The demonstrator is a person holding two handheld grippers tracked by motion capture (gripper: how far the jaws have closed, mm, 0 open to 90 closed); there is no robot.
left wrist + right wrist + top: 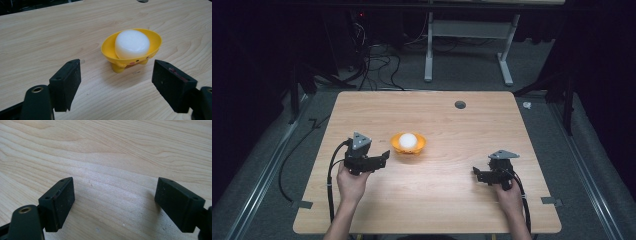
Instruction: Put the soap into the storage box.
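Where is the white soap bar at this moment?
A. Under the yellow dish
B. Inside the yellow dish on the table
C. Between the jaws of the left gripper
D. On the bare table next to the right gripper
B: the white soap bar rests inside the yellow dish, while the left gripper is open short of it and holds nothing.
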